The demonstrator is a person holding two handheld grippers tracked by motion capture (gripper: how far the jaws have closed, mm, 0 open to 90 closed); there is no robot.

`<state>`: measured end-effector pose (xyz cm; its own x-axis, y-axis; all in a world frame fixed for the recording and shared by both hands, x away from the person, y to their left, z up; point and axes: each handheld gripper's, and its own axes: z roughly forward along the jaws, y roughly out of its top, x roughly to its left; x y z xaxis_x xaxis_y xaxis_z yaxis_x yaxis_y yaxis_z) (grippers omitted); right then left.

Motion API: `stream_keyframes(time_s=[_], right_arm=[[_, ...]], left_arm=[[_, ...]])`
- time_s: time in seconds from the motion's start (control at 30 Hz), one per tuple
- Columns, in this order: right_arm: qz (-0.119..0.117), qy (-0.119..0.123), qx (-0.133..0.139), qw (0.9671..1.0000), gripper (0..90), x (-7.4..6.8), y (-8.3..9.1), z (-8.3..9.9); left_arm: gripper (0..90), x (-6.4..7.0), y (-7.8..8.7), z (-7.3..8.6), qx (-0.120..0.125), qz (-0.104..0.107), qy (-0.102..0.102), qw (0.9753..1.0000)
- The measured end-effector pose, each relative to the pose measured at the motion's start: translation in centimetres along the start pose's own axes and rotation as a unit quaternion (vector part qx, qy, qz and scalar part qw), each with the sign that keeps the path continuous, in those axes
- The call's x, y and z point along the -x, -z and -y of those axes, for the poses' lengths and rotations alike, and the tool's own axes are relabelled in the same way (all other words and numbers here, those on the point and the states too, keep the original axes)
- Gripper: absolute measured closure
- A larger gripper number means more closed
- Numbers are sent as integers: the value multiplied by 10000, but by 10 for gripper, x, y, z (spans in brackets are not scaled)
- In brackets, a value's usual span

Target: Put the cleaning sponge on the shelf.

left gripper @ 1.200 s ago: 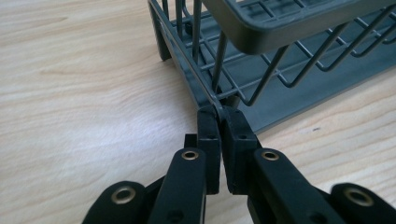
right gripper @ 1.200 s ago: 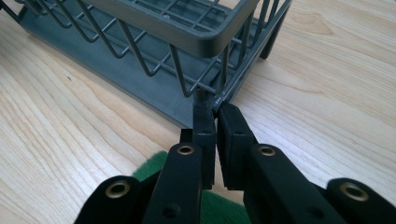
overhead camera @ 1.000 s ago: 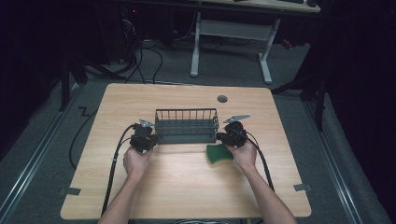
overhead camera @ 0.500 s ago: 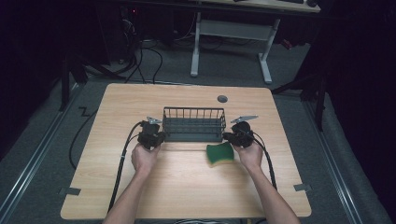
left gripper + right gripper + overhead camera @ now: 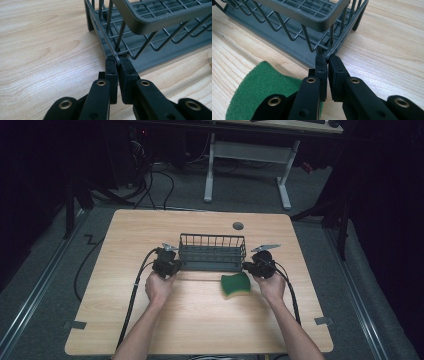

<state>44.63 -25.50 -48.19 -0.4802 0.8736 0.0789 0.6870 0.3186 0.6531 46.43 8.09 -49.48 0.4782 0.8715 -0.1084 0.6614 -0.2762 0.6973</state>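
Observation:
A dark grey wire rack (image 5: 212, 252) stands empty on the wooden table (image 5: 150, 320), a little behind its middle. My left gripper (image 5: 167, 262) is at the rack's left end; in the left gripper view my left gripper (image 5: 117, 61) is shut on a thin wire at the bottom corner of the rack (image 5: 155, 22). My right gripper (image 5: 260, 265) holds the right end the same way: my right gripper (image 5: 327, 58) is shut on a corner wire of the rack (image 5: 312, 20). A green sponge (image 5: 236, 284) lies flat in front of the rack's right half, and the sponge (image 5: 262, 85) sits just beside the right jaws.
A round cable hole (image 5: 238, 226) is in the table behind the rack. Black cables (image 5: 135, 290) trail from both grippers toward the near edge. A white desk frame (image 5: 250, 155) stands on the floor beyond the table.
The rack, held at both ends, has slid a little to the right across the table with both grippers. The sponge has stayed where it was.

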Motion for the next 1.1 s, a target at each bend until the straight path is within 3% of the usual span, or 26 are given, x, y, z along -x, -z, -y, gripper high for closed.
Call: stream_keyframes(time_s=[0.07, 0.1, 0.23, 0.43, 0.57, 0.63, 0.73, 1.1], right_arm=[[-34, -17, 10, 10000, 813, 1, 0, 0], [-34, -53, 8, 10000, 702, 2, 1, 0], [-35, -69, 80, 9999, 570, 4, 5, 3], [51, -134, 318, 9994, 432, 6, 14, 12], [-2, -34, 334, 9994, 385, 9, 20, 18], [21, 55, 474, 9989, 385, 9, 26, 23], [-32, 190, 424, 9989, 350, 8, 30, 29], [-145, 686, 651, 9954, 328, 1, 46, 44]], left_arm=[[750, 0, 2, 0, 73, 33, 51, 10000], [701, 0, 6, -1, 121, 32, 64, 9999], [551, -4, 18, 4, 228, -50, 77, 9997], [425, -13, 30, 19, 222, -132, 70, 9996], [391, -20, 36, 33, 137, -253, -9, 9996], [389, -27, 40, 45, 139, -286, 69, 9995], [387, -33, 43, 58, 105, -353, 118, 9993], [368, -47, 52, 95, 126, -613, 295, 9976]])
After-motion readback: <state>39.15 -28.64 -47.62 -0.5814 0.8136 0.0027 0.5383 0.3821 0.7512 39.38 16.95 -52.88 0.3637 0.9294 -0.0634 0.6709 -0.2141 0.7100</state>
